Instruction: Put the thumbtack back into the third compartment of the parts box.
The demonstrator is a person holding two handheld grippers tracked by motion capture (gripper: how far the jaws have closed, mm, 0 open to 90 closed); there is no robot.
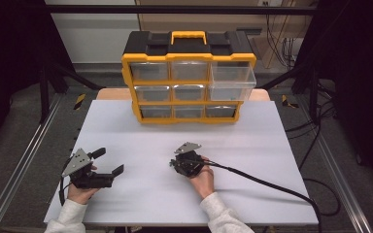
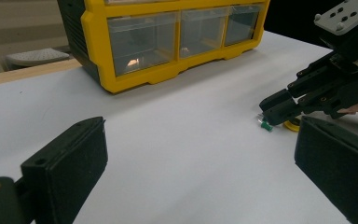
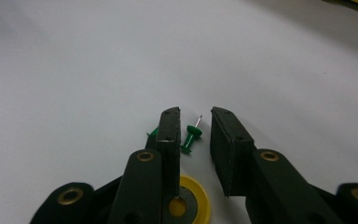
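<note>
A green pushpin (image 3: 191,137) lies on the white table (image 1: 252,145) between the jaws of my right gripper (image 3: 196,114). The jaws stand close together with a gap beside the pin, so the pads do not press on it. A second green pin (image 3: 152,133) peeks out behind the left jaw. A yellow disc with a grey centre (image 3: 193,200) lies under the gripper. In the high view my right gripper (image 1: 174,164) points down at mid-table. My left gripper (image 1: 109,161) rests at the front left, wide open and empty. From it I see the pin (image 2: 265,125) and disc (image 2: 291,125).
A yellow and black drawer organiser (image 1: 188,77) stands at the table's far edge, with its top right clear drawer (image 1: 233,80) pulled out. A black cable (image 1: 272,184) trails from my right gripper off the right side. Metal rails run along both sides of the table.
</note>
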